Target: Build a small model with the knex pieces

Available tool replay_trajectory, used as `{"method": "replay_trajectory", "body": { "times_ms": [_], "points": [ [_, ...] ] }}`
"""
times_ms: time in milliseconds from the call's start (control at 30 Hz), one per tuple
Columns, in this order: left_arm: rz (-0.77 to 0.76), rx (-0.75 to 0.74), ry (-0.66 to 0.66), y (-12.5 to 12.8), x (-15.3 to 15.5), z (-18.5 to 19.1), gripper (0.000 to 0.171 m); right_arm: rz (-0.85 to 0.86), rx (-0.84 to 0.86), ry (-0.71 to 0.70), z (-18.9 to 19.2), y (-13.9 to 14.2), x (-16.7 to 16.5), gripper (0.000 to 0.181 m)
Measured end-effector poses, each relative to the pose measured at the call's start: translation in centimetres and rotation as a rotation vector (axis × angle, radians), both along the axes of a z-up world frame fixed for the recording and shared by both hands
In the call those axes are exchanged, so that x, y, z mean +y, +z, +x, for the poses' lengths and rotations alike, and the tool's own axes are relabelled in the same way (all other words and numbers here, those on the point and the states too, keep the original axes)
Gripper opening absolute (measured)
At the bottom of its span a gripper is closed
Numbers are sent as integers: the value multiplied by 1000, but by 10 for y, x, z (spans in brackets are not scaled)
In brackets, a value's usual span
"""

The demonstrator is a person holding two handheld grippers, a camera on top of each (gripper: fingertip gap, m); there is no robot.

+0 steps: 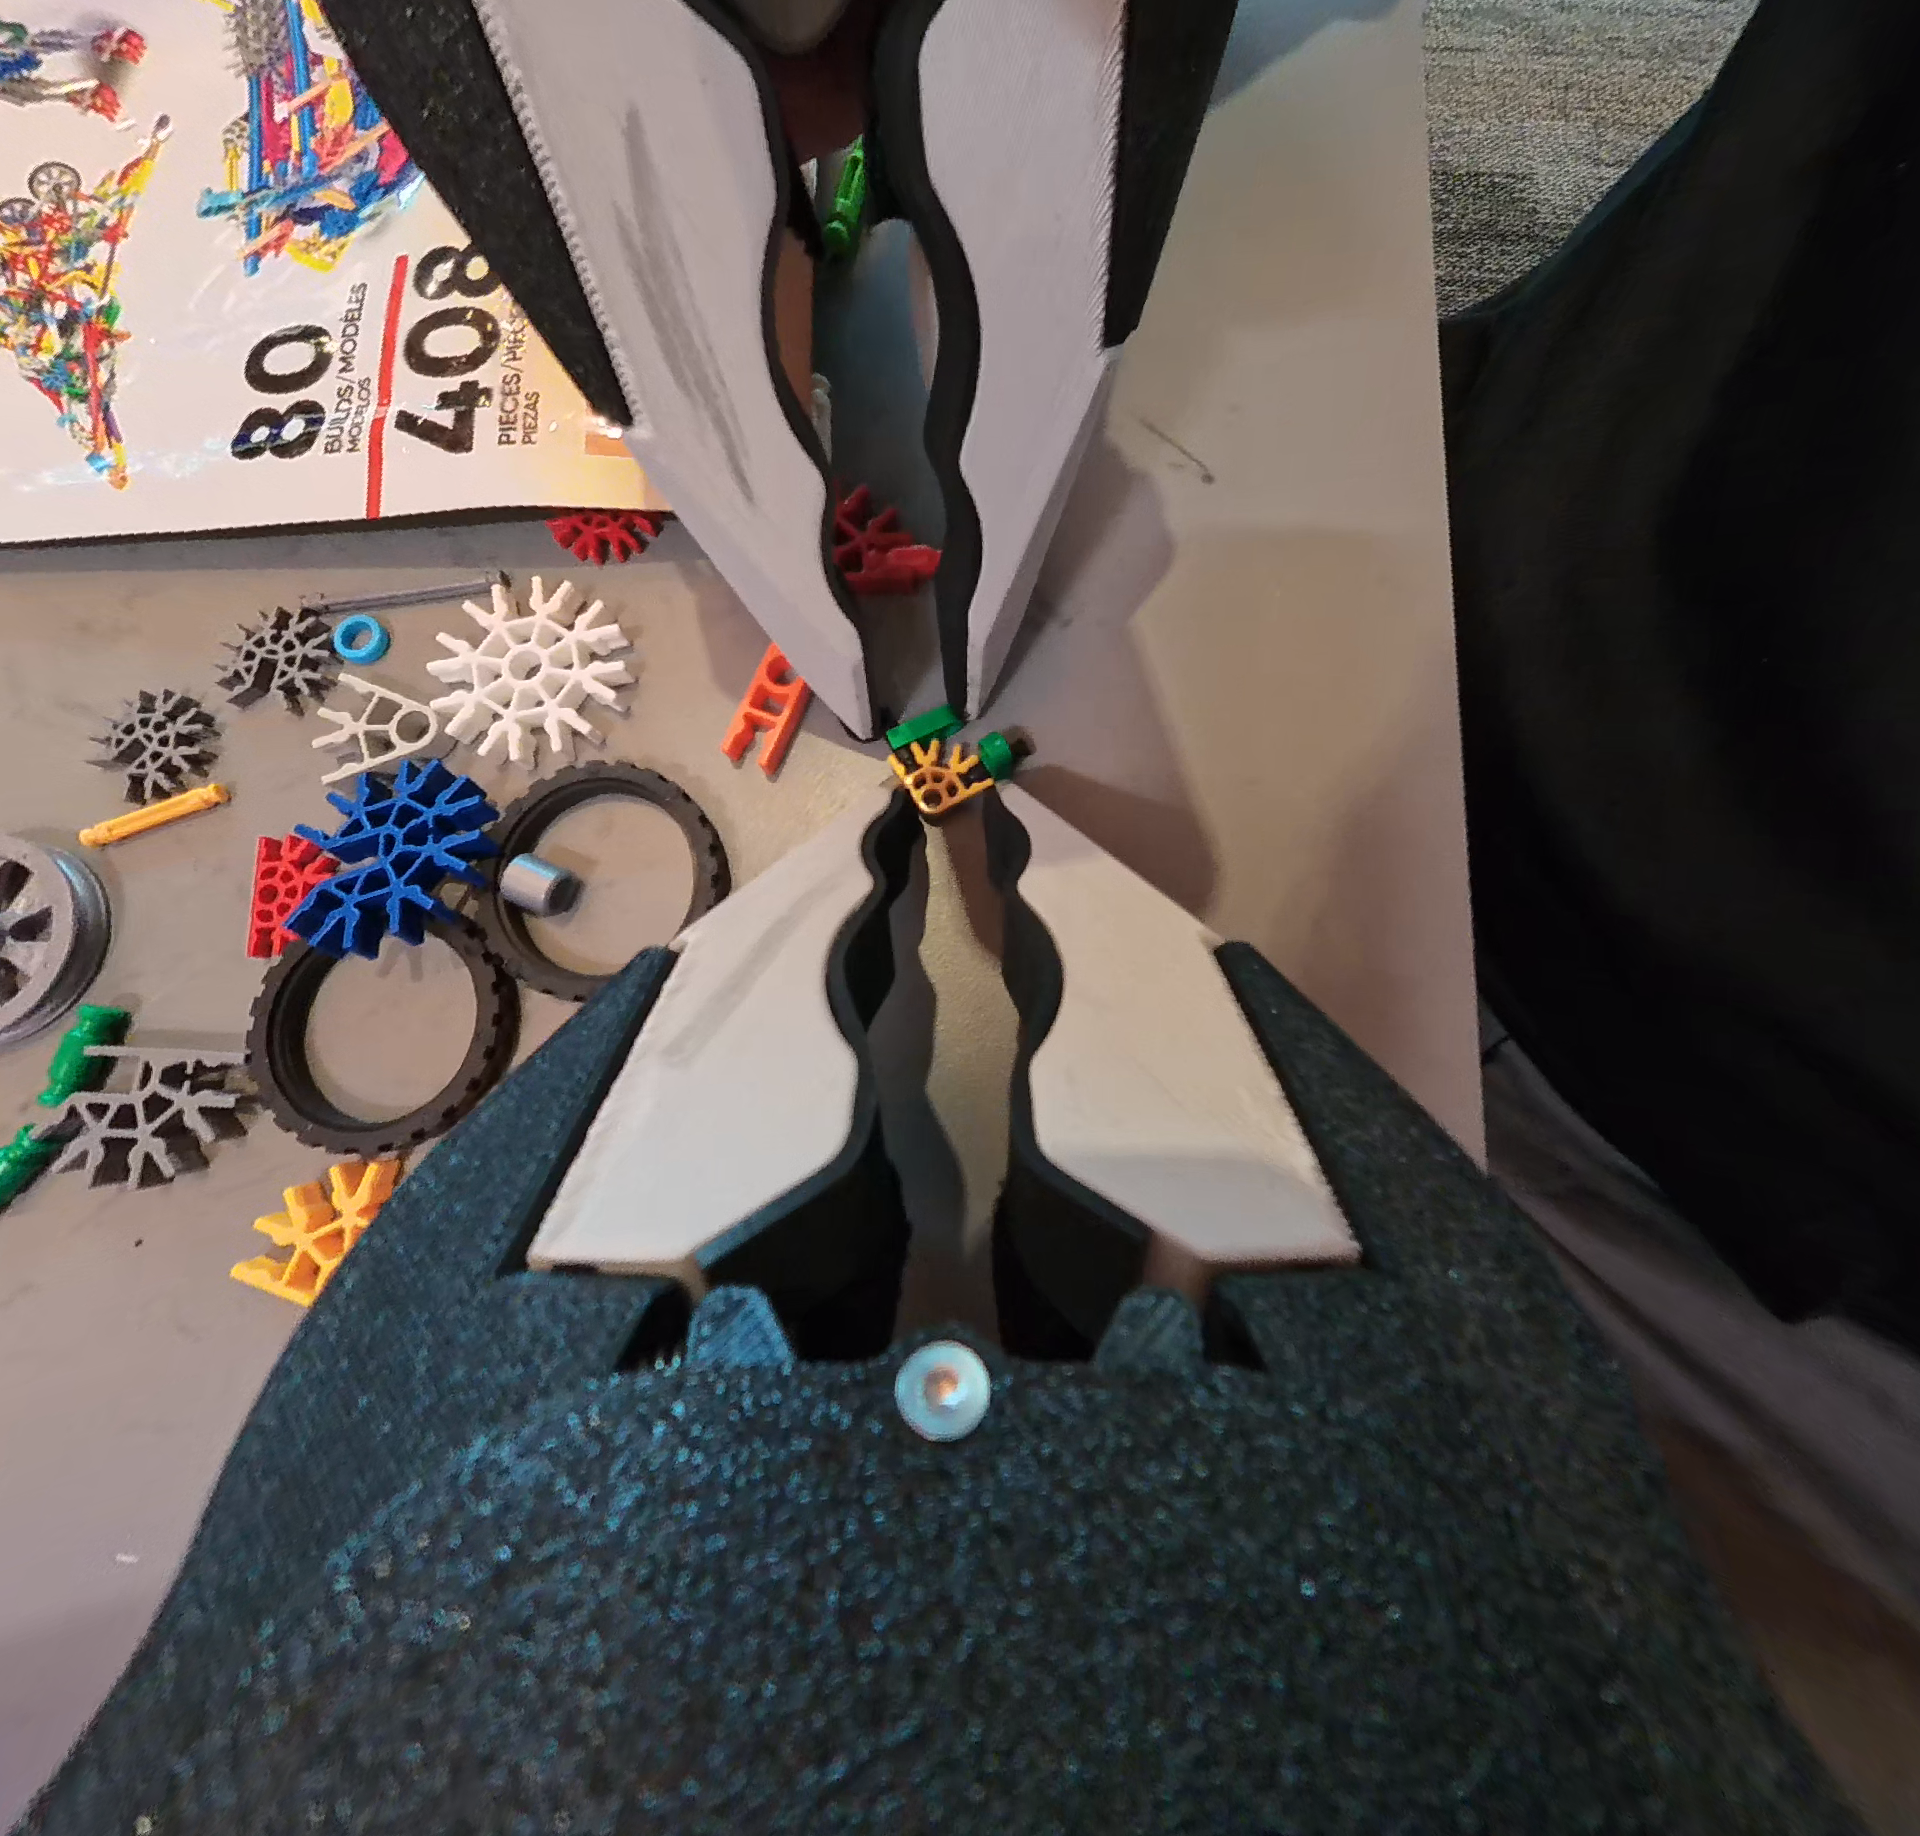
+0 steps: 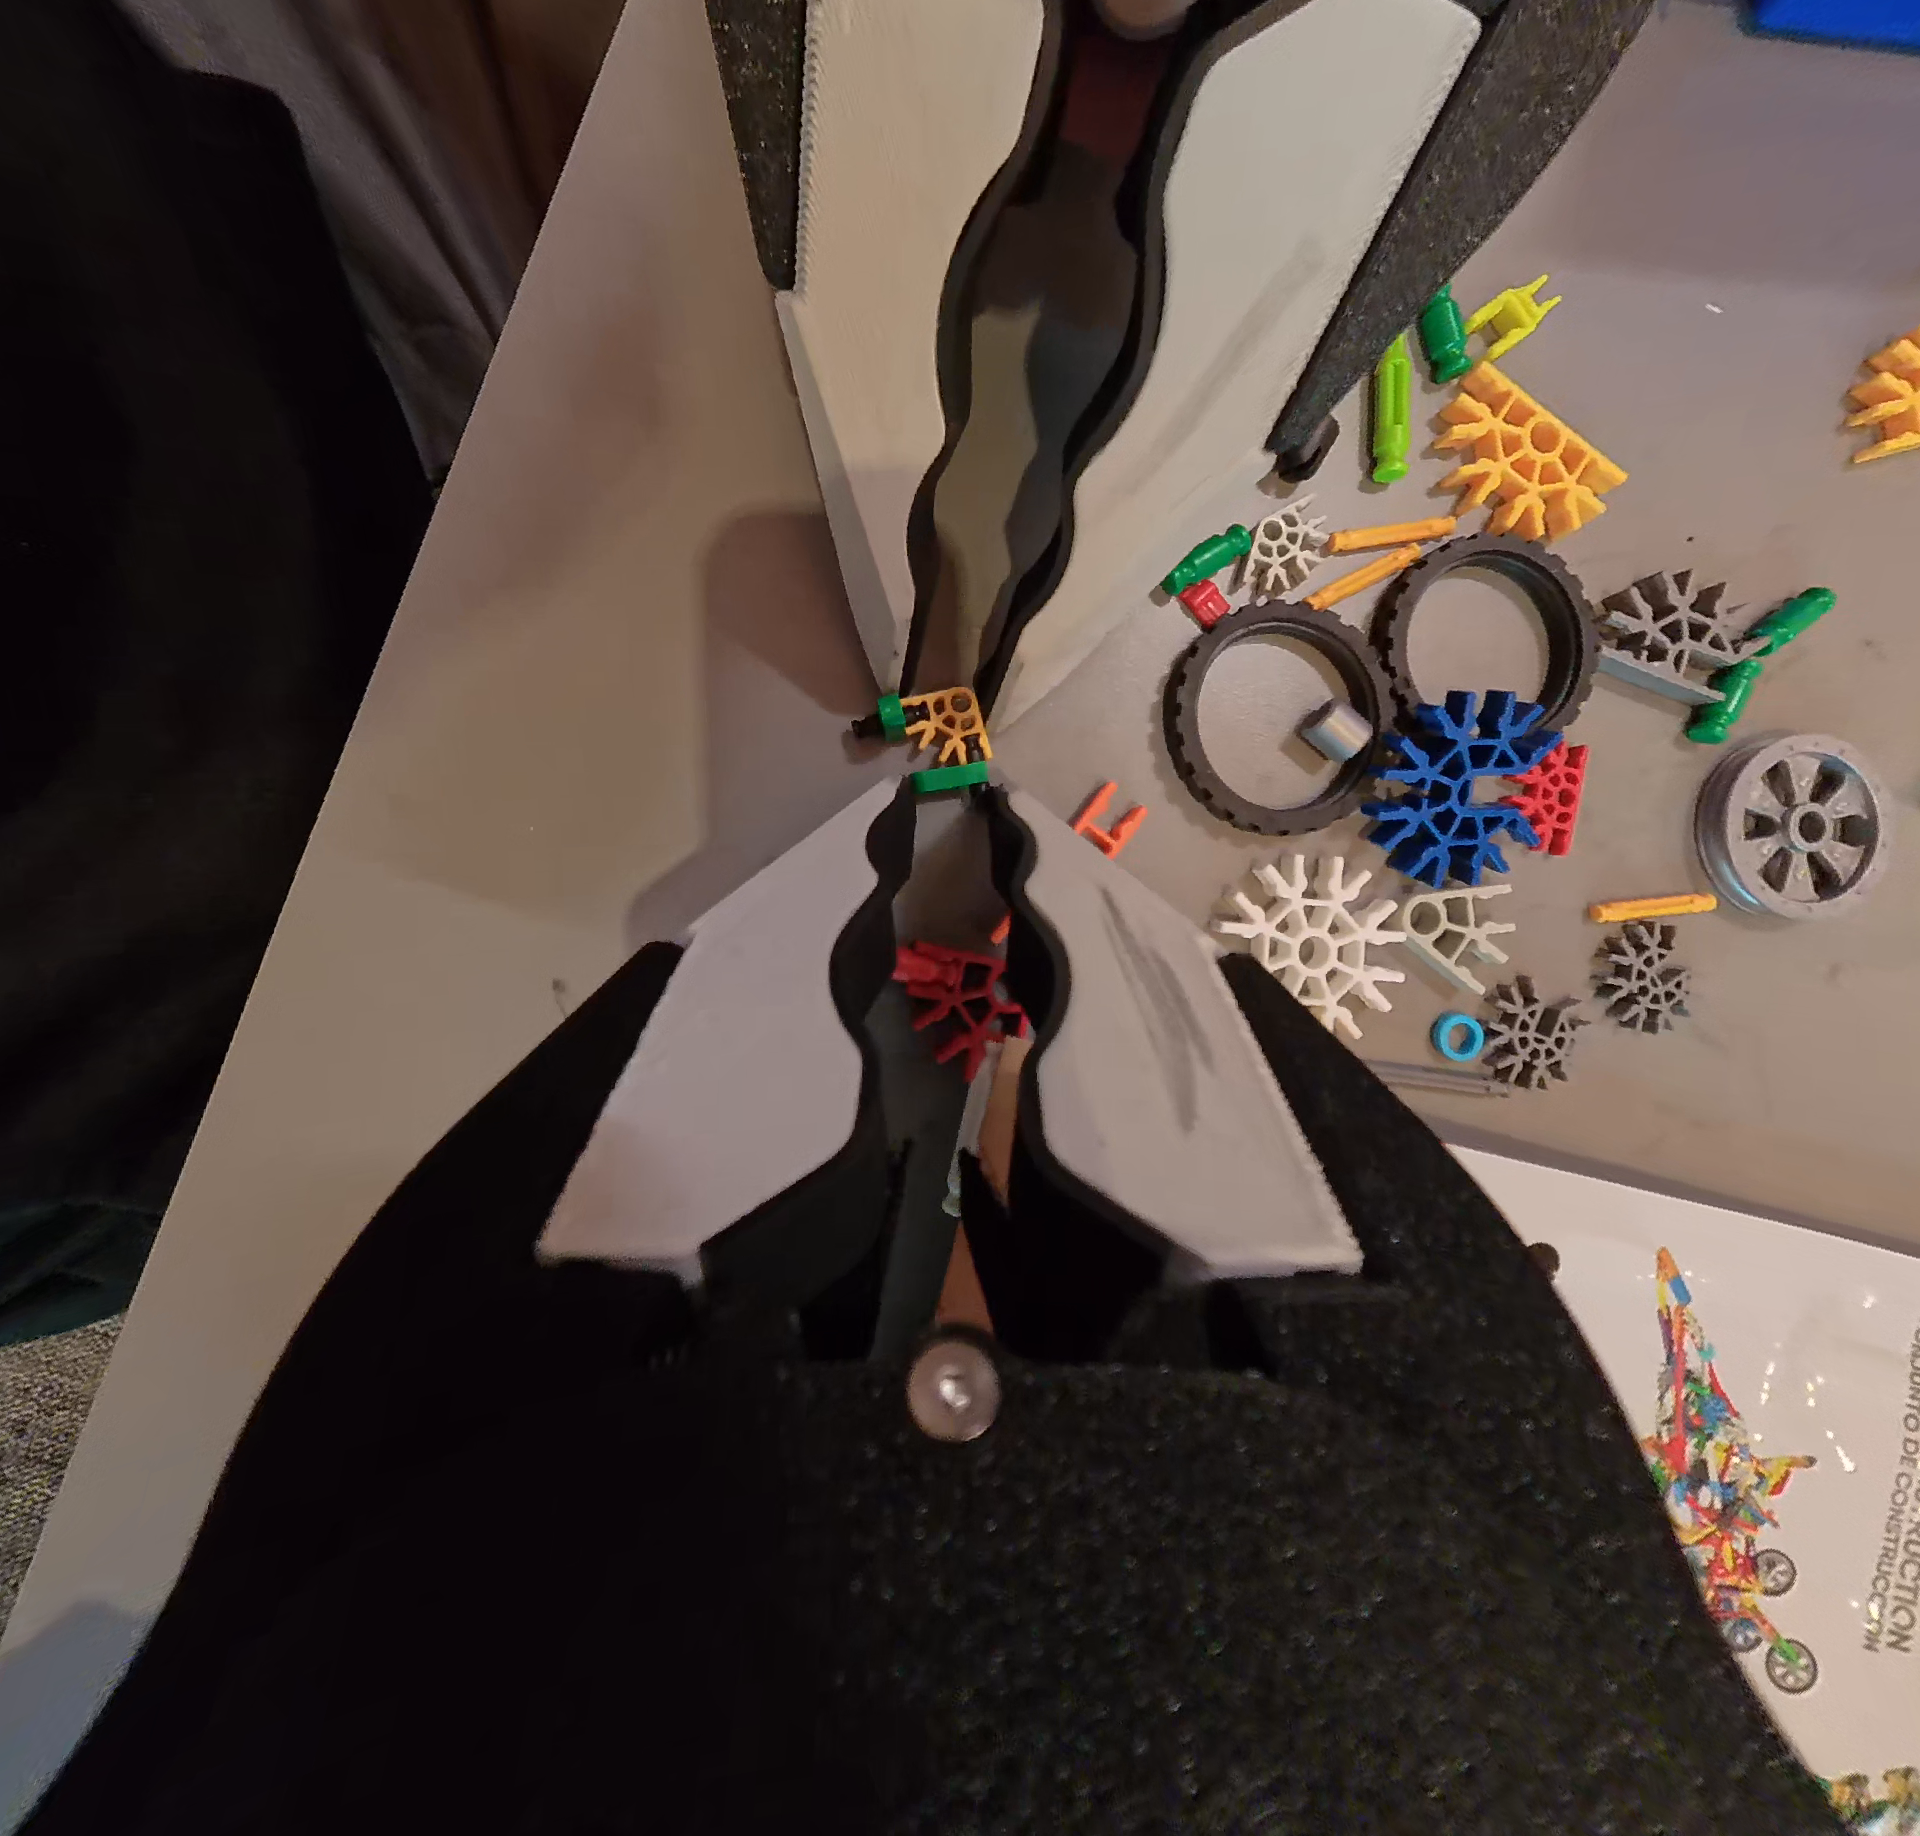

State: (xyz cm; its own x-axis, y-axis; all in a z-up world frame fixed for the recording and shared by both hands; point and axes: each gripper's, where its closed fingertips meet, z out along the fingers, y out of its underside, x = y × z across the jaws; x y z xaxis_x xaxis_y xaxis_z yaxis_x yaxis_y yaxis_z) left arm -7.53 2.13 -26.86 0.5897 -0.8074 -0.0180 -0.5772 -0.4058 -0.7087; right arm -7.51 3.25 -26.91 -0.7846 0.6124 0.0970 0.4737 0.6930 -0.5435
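Two tools meet tip to tip, left tool [image 1: 948, 818] pinching the yellow connector [image 1: 938, 775], right tool [image 2: 951, 818] clamping a green rod [image 2: 948, 777]; misalignment could pop either loose.

I see glossy plastic yellow connector [image 1: 940, 780], matt rubbery tyre [image 1: 606, 877], smooth matt grey table [image 1: 1278, 643], grainy blk gripper body.

Surface: a grey table [image 1: 1278, 560].
Printed sheet: laid flat at one edge [image 1: 208, 228].
Loose parts: two black tyres [image 1: 384, 1043], a blue connector [image 1: 400, 856], a white connector [image 1: 530, 669], a grey wheel hub [image 2: 1797, 825] are seen scattered.
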Motion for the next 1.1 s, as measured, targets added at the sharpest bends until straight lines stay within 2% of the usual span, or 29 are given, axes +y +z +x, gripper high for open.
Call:
{"method": "replay_trajectory", "body": {
  "times_ms": [1100],
  "points": [
    [-32, -24, -50, 0, 3, 4, 18, 40, -48, 122, 0, -1, 0, 11]
  ]
}}
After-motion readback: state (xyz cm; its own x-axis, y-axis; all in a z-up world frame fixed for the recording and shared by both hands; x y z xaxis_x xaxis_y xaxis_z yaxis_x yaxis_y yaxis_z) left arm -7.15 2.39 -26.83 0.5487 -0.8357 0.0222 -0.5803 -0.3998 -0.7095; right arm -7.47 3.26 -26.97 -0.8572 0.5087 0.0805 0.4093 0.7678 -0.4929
